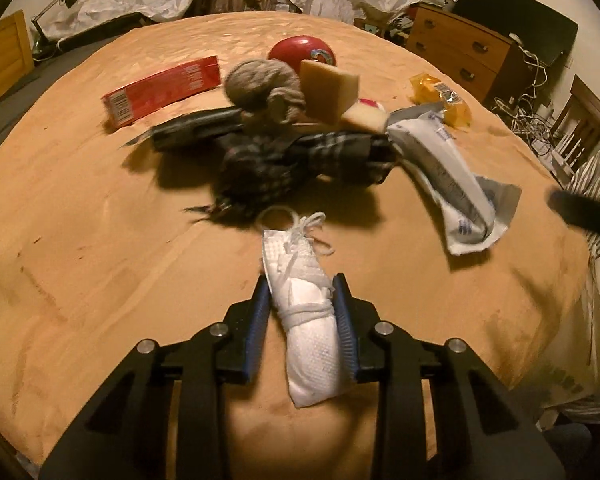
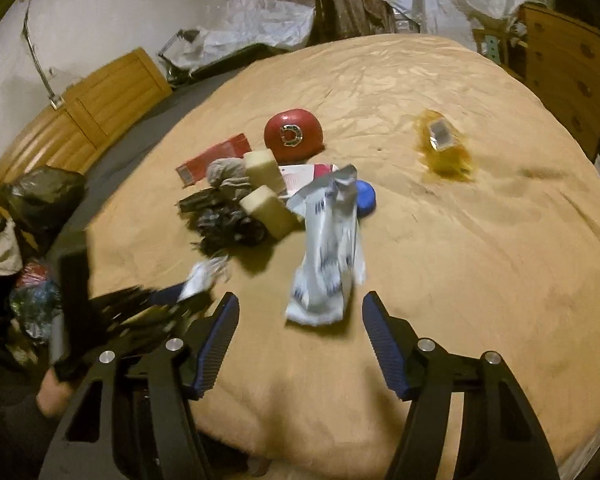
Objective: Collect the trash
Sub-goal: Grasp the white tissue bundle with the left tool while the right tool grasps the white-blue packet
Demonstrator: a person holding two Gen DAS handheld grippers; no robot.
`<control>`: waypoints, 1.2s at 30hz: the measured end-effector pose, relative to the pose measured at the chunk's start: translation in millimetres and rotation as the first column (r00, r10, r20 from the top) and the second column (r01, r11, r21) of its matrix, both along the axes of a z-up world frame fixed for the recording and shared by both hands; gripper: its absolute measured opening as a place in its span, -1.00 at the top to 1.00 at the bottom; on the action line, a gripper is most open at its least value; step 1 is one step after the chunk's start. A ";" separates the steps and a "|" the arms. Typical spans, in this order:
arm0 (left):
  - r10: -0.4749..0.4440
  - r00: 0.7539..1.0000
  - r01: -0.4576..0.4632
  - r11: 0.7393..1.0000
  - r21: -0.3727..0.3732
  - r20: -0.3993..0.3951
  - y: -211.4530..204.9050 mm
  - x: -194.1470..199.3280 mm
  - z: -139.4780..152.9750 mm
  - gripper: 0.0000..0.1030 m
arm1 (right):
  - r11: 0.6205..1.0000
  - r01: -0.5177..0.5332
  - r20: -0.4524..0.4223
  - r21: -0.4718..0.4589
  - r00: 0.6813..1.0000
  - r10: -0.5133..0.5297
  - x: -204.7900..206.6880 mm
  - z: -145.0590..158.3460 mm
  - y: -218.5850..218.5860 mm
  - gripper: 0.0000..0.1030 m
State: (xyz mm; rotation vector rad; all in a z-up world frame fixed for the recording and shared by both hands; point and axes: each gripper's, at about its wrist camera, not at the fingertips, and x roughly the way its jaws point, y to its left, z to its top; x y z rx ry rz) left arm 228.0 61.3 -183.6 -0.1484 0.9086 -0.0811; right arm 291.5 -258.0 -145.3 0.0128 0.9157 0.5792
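My left gripper (image 1: 300, 285) is shut on a white mesh pouch (image 1: 308, 340) tied with white string, low over the tan bedspread (image 1: 100, 280). In the right wrist view that pouch (image 2: 198, 280) shows blurred at the left. My right gripper (image 2: 300, 300) stands open. A crumpled white-and-blue wrapper (image 2: 328, 256) lies just ahead of its fingertips, untouched. The same wrapper (image 1: 456, 184) lies right of centre in the left wrist view. Further off is a yellow wrapper (image 2: 444, 148).
Behind the wrapper sit a pile of dark plaid cloth (image 1: 284, 160), a grey yarn ball (image 1: 260, 84), pale blocks (image 2: 268, 208), a red box (image 1: 160, 92), a red round pack (image 2: 294, 134) and a blue lid (image 2: 366, 198). A black bag (image 2: 40, 196) sits off the bed's left edge.
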 end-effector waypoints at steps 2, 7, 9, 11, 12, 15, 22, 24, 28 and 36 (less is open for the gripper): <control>0.000 1.000 0.000 1.000 -0.010 -0.002 3.8 1.4 -1.4 0.40 | 0.999 0.000 0.000 -0.037 1.000 0.000 16.3 -2.9 14.8 -0.28; -0.010 1.000 0.010 1.000 -0.010 0.003 3.6 3.6 -3.9 0.36 | 0.986 -0.004 -0.014 -0.166 1.000 0.002 55.9 -20.5 52.3 -0.28; -0.011 1.000 0.012 1.000 -0.027 0.005 6.9 1.2 -5.6 0.36 | 0.976 0.003 -0.021 -0.219 1.000 -0.008 68.1 -30.9 62.0 -0.24; -0.018 1.000 0.018 0.999 -0.044 0.005 10.4 1.2 -6.4 0.36 | 0.969 0.010 -0.033 -0.248 0.999 -0.019 75.0 -40.7 64.8 0.00; -0.019 1.000 0.019 0.999 -0.049 0.006 11.6 -0.1 -6.6 0.36 | 0.967 0.015 -0.038 -0.255 0.999 -0.026 77.5 -44.7 64.5 0.11; -0.022 1.000 0.022 0.997 -0.067 0.006 14.9 -0.9 -7.3 0.36 | 0.973 0.023 -0.046 -0.230 0.998 -0.034 76.9 -49.9 56.8 0.28; -0.018 1.000 0.018 0.991 -0.131 0.000 23.5 -4.9 -7.4 0.27 | 0.988 -0.019 -0.064 -0.154 0.998 0.009 34.1 -32.6 30.1 0.32; -0.020 1.000 0.020 0.992 -0.123 0.002 19.9 -6.0 -6.9 0.16 | 0.988 -0.028 -0.082 -0.151 0.997 0.016 19.3 -34.0 23.1 0.32; -0.020 1.000 0.020 0.995 -0.097 0.004 9.2 -6.9 -7.7 -0.09 | 0.983 -0.036 -0.094 -0.178 0.995 0.019 5.2 -42.7 20.8 0.28; 0.001 1.000 -0.001 0.999 -0.034 0.005 -1.1 -0.2 -7.6 0.17 | 0.981 -0.041 -0.108 -0.189 0.994 0.021 10.2 -55.6 28.1 0.23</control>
